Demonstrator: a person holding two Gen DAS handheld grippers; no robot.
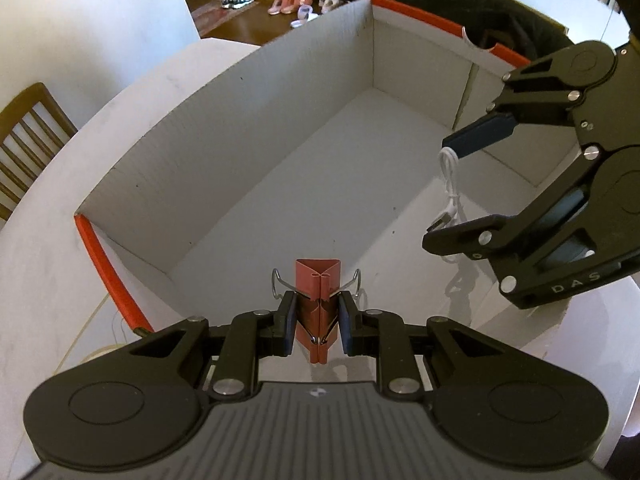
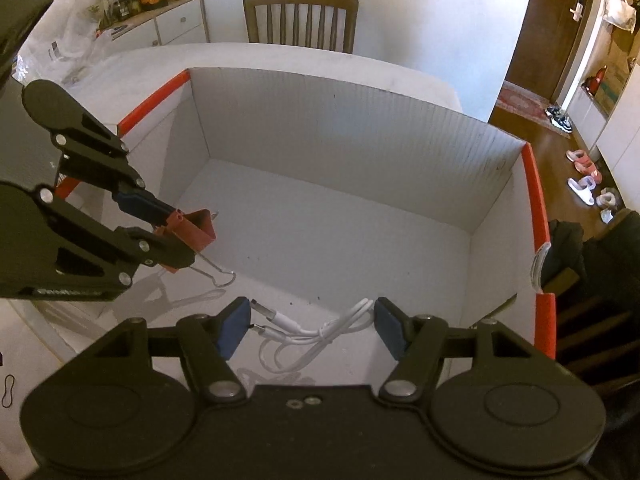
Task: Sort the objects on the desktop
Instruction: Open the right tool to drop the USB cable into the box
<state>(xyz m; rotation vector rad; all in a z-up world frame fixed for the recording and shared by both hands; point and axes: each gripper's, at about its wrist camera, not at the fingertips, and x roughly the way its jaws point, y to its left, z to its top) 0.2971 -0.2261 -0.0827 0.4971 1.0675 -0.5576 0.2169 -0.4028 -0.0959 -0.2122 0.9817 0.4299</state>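
The left fingers (image 1: 318,322) are clamped narrow on a red binder clip (image 1: 318,312), its wire handles splayed to either side; the right fingers (image 2: 307,326) stand partly apart with a bundled white cable (image 2: 308,330) spanning the gap between them, apparently pinched at its ends. Both loads hang over the near side of an open white box (image 1: 280,184) with orange-edged walls, which sits on the pale desk (image 1: 52,264). Risks: the loosely bundled cable could slip out before it is placed; the two grippers, working close together, could knock each other.
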